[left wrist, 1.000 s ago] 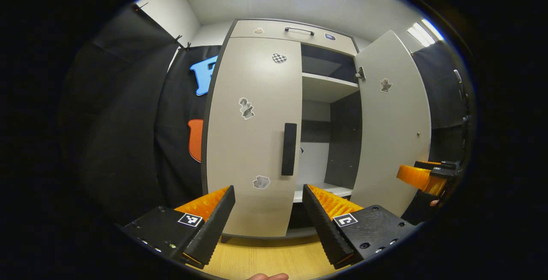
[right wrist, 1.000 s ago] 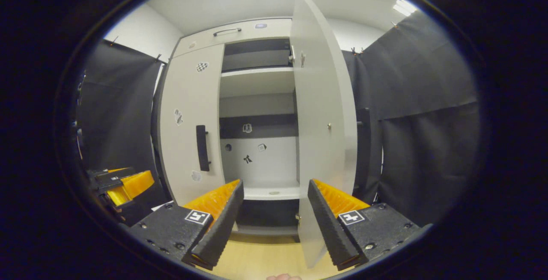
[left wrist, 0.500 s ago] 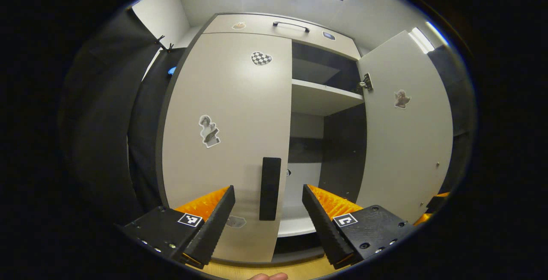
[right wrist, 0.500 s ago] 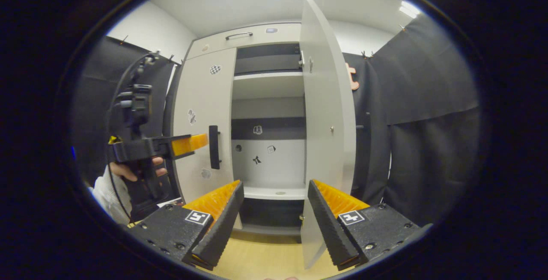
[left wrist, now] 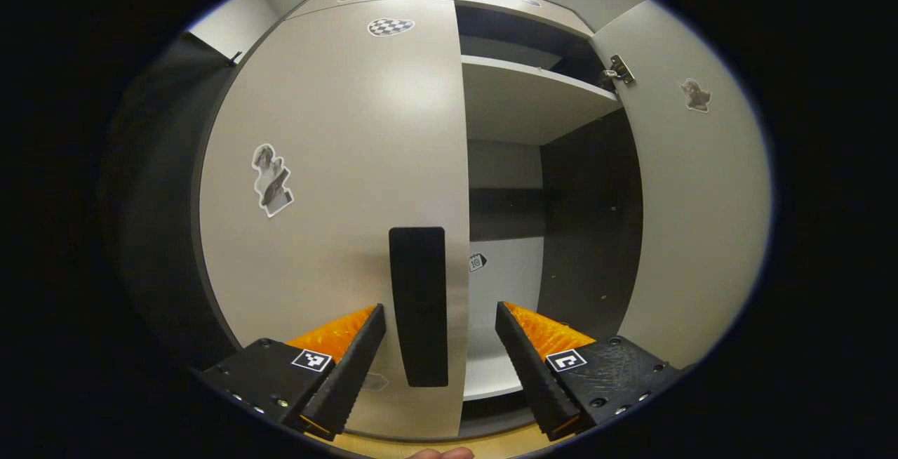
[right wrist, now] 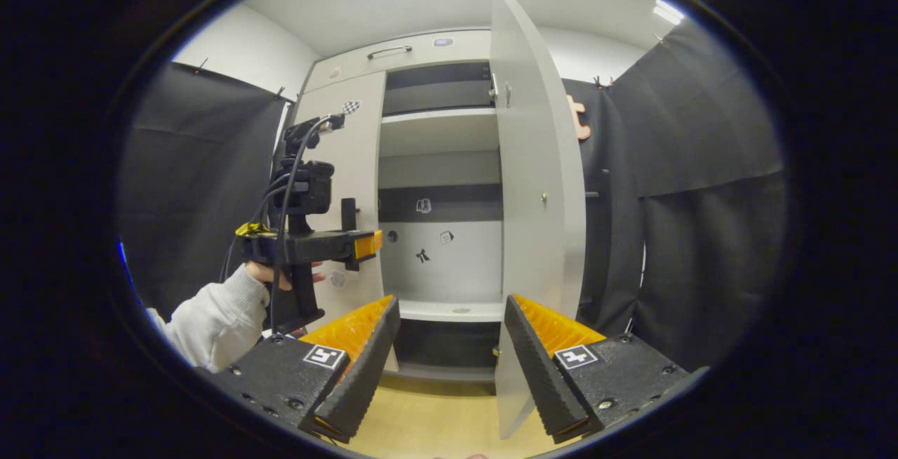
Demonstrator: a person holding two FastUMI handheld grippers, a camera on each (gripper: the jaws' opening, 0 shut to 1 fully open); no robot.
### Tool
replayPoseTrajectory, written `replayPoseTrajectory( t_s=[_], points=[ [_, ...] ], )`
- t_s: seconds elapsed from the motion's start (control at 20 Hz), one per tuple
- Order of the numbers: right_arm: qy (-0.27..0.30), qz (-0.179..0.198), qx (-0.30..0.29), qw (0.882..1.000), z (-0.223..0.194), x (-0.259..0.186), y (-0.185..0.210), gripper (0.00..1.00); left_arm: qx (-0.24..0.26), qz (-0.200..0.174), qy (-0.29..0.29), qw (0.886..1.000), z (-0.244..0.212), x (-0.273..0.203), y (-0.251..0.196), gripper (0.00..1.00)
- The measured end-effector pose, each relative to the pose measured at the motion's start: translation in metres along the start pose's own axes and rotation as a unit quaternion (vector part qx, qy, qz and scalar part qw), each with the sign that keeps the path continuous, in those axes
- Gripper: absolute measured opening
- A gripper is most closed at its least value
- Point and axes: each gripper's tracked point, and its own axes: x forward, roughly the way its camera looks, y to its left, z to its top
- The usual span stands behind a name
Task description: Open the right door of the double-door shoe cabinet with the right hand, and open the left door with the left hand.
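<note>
On the far left of the right gripper view, a sleeve (right wrist: 214, 322) and a hand (right wrist: 280, 274) hold the left gripper (right wrist: 365, 244) up near the left door (right wrist: 351, 185) of the shoe cabinet (right wrist: 421, 52). That door is not open yet. It is flat and shut, with a few stickers on it.

In the left gripper view, the left door (left wrist: 330, 164) is very close. Its black handle (left wrist: 419, 304) is a tall bar that stands straight up and down, near the door's right edge. The left gripper (left wrist: 440, 347) has its two orange and black fingers (left wrist: 344, 354) spread wide apart, and they hold nothing. The handle sits in the gap between them, a bit nearer the left finger than the right one. I cannot tell if the fingers have reached the handle or if it is just past their tips (the view makes near things look big). So the next move, I think, is to go a bit more forward, squeeze from the two sides across the thin way of the bar, and then pull the door out to the left.

To the right of that door the cabinet is open. You can see a white shelf (left wrist: 526, 101) and the dark inside.

Further right, the right door (right wrist: 537, 192) stands swung out wide, so that half of the job looks done. The right gripper (right wrist: 452, 368) hangs in front of it with its fingers (right wrist: 547, 347) wide apart and nothing in them. The left hand is the one near the handle.
</note>
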Motion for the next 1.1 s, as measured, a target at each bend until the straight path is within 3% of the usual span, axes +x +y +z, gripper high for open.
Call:
replayPoseTrajectory(
  t_s=[0.2,0.25,0.3,0.35,0.5,0.7,0.75,0.8,0.85,0.9,1.1],
  points=[
    [0.000,0.003,0.002,1.000,-0.001,0.006,0.001,0.93,0.002,0.018,-0.006,1.000,0.001,0.002,0.010,0.94],
    [0.000,0.006,0.003,1.000,0.000,0.007,0.002,0.94,-0.004,0.020,-0.002,1.000,0.000,0.002,0.014,0.90],
    [-0.001,0.009,0.004,1.000,0.000,0.008,0.004,0.94,-0.013,0.014,-0.007,1.000,0.003,0.002,0.014,0.78],
    [-0.002,0.012,0.004,1.000,0.000,0.009,0.006,0.94,-0.027,0.007,-0.003,1.000,0.001,0.003,0.014,0.73],
    [-0.001,0.019,0.002,1.000,-0.001,0.011,0.010,0.94,-0.047,-0.003,0.000,0.999,0.003,0.000,0.016,0.73],
    [0.002,0.018,-0.001,1.000,-0.003,0.010,0.010,0.93,-0.031,0.012,-0.006,0.999,0.003,0.003,0.022,0.66],
    [0.004,0.018,-0.001,1.000,-0.005,0.009,0.009,0.94,-0.035,-0.003,-0.007,0.999,0.003,0.001,0.015,0.48],
    [0.005,0.016,0.000,1.000,-0.006,0.008,0.008,0.93,-0.036,0.000,-0.006,0.999,0.003,0.001,0.015,0.44],
    [0.007,0.014,0.001,1.000,-0.007,0.007,0.007,0.94,-0.021,0.012,-0.008,1.000,0.003,0.001,0.015,0.28],
    [0.008,0.012,0.001,1.000,-0.008,0.006,0.007,0.93,-0.008,0.016,-0.007,1.000,0.002,0.001,0.015,0.20],
    [0.012,0.003,0.002,1.000,-0.011,0.006,0.002,0.94,-0.019,0.013,-0.006,1.000,0.002,0.002,0.015,0.18]
  ],
)
